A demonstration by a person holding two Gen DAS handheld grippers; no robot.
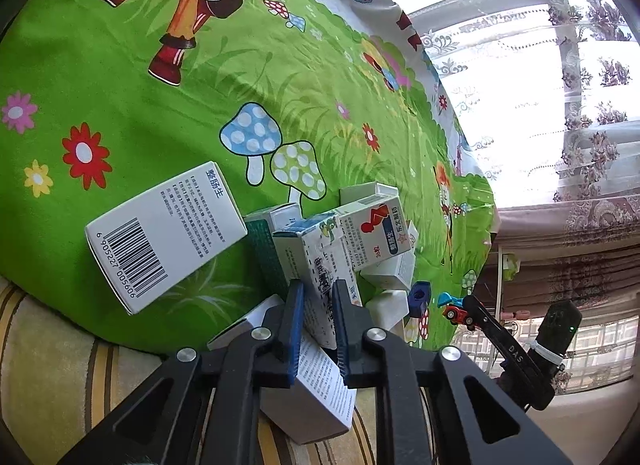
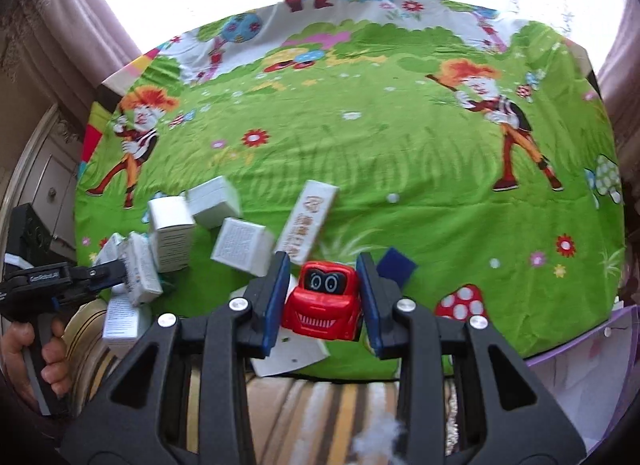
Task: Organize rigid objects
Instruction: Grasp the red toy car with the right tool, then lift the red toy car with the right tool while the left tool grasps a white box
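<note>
Barcode 6905227005606 on white box [image 1: 164,235]; "DAS" on hand-held gripper [image 1: 460,311].

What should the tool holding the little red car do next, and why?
Probably carry the red toy car over to the bare green cloth on the right, away from the boxes, and set it down there. The right tool already grips the car on both sides, and the white boxes are crowded on the left, where the left tool is clamping one box.

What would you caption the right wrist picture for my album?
Right gripper clamps a grinning red toy car above the cartoon green cloth, white boxes scattered nearby.
</note>
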